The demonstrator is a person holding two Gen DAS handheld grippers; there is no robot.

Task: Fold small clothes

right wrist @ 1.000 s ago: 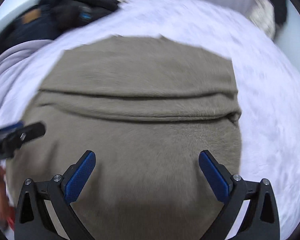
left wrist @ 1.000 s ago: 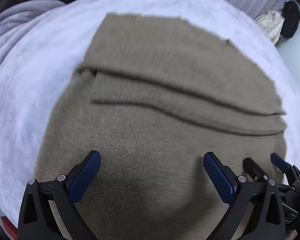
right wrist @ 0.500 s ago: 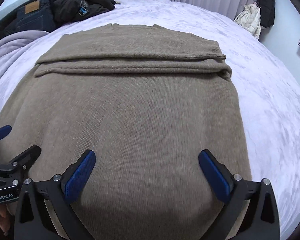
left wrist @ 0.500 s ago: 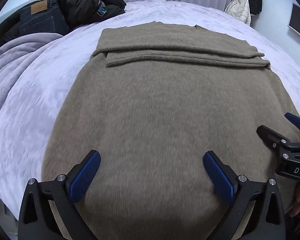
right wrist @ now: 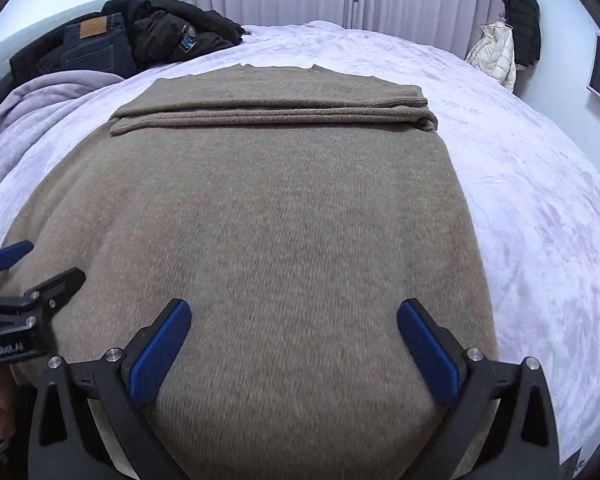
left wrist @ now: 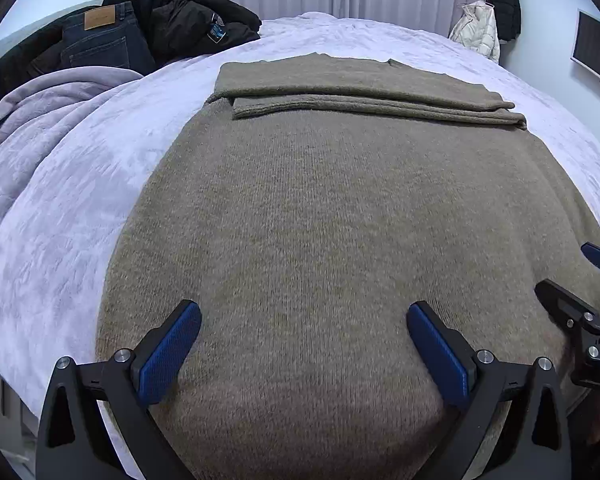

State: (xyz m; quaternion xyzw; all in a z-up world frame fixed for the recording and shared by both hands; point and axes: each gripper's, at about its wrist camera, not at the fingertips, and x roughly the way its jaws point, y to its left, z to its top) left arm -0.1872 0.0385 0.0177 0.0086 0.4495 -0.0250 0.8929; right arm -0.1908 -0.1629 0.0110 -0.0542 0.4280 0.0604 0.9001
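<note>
I have drawn both tongs, left (left wrist: 304, 344) and right (right wrist: 294, 340), back from the sweater (left wrist: 340, 220); both open, empty. Sleeves folded; hem fold next.

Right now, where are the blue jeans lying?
The blue jeans lie at the far left corner of the bed in both wrist views, in a pile with a black jacket, behind the bunched lilac blanket.
</note>
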